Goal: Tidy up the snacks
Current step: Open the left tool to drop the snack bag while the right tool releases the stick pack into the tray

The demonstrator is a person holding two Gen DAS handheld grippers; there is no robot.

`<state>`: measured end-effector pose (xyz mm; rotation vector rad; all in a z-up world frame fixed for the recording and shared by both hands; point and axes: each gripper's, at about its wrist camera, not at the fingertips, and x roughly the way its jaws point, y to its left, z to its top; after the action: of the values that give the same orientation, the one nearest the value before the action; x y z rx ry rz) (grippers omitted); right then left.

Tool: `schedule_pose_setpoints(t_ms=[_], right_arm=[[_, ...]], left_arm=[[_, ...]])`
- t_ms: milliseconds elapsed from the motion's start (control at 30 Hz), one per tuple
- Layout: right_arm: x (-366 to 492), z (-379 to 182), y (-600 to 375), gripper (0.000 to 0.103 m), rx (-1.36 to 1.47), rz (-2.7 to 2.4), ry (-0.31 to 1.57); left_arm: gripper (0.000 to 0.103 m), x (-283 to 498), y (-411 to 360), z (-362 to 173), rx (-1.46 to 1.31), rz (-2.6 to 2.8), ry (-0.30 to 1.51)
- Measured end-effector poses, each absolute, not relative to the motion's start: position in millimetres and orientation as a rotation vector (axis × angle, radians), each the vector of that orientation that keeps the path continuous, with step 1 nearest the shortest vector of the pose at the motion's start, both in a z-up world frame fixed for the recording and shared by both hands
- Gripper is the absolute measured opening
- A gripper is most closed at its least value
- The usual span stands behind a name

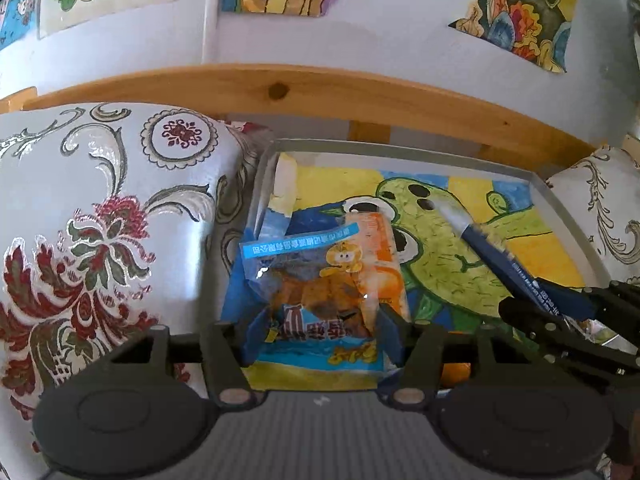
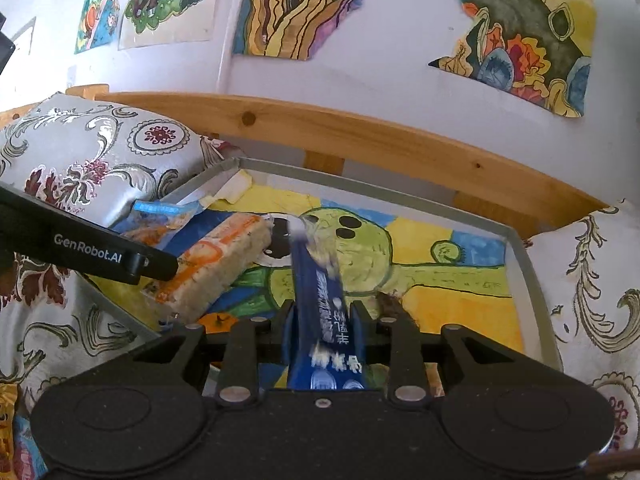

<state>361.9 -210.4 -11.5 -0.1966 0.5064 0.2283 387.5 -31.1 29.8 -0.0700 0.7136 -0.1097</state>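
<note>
Blue-and-orange snack packet [image 1: 316, 280], dark blue stick pack [image 2: 324, 312], floral red-grey cushion [image 1: 100, 220], grey tray [image 2: 516, 248]

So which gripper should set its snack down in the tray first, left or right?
Probably right. The right gripper holds the blue stick pack over bare tray floor. The left gripper, holding the clear snack bag, sits at the tray's left end, over the rice cracker pack.

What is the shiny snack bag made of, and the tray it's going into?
The snack bag looks like thin clear plastic film: glossy glints, contents showing through. The tray seems to be grey metal or hard plastic, judging by its thin, straight, matte rim; a painted paper drawing lines it.
</note>
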Motion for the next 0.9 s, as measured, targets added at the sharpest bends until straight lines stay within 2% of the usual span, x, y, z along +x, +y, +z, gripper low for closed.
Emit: schedule_pose_setpoints(t_ms=[133, 300, 433, 533, 633, 833, 900], right_arm=[[358.8, -9.1, -208.5, 0.032, -0.204, 0.230, 0.485], [350.7, -2.9, -211.1, 0.045, -0.209, 0.223, 0.454], [336.8, 6.2, -219.5, 0.064, -0.181, 0.198, 0.419], [323.3, 14.5, -226.4, 0.073, -0.161, 0.183, 0.395], [307.1, 23.2, -232.6, 0.083, -0.146, 0.173, 0.369], [269.3, 36.7, -241.6, 0.098, -0.093, 0.173, 0.337], [254.4, 39.4, -243.2, 0.101, -0.077, 0.176, 0.324]], left_arm=[[0.068, 387.6, -31.1, 30.6, -0.065, -0.101, 0.721], [0.083, 377.9, -29.5, 37.3, -0.067, -0.099, 0.684], [0.091, 366.6, -27.2, 45.8, -0.099, -0.093, 0.648], [0.098, 353.4, -24.6, 52.2, -0.115, -0.069, 0.605], [0.101, 337.5, -21.9, 58.9, -0.135, -0.045, 0.567], [0.102, 304.9, -20.9, 70.5, -0.149, -0.023, 0.543], [0.102, 292.4, -21.8, 72.7, -0.152, -0.022, 0.547]])
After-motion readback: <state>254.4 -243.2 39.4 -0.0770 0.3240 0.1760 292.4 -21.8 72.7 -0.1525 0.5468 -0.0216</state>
